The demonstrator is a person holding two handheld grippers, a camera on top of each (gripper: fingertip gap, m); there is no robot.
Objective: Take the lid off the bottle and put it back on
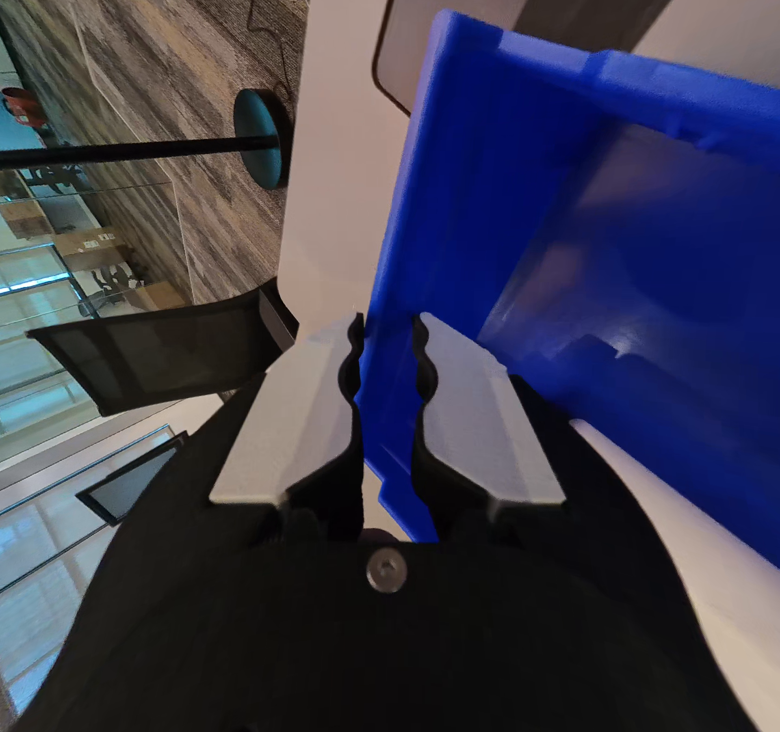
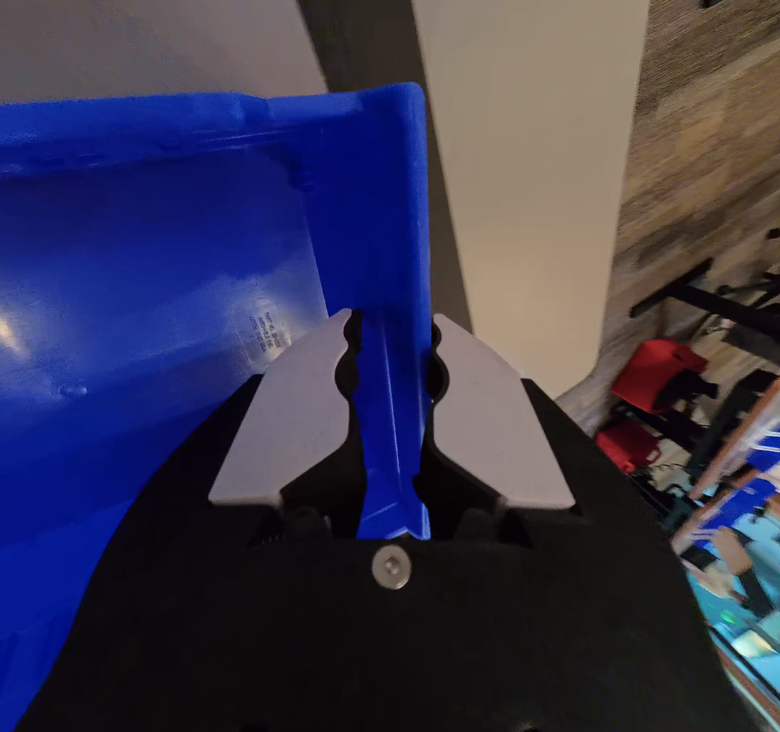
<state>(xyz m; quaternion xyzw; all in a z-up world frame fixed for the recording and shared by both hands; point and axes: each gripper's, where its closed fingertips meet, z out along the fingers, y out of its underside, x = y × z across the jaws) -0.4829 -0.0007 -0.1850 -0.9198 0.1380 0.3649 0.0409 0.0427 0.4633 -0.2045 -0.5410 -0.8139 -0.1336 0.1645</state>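
No bottle or lid shows in either view. A blue plastic bin fills the right of the left wrist view and the left of the right wrist view. My left gripper is shut on one side wall of the bin, with the wall's rim between its fingers. My right gripper is shut on the opposite side wall in the same way. The part of the bin's inside that shows is glossy and holds nothing I can make out. A small clear label sticks to its inner wall.
The bin is over a white table, which has a dark gap between two tops. Beyond the table edge are carpet floor, a black stand with a round base, a black mesh chair and red items.
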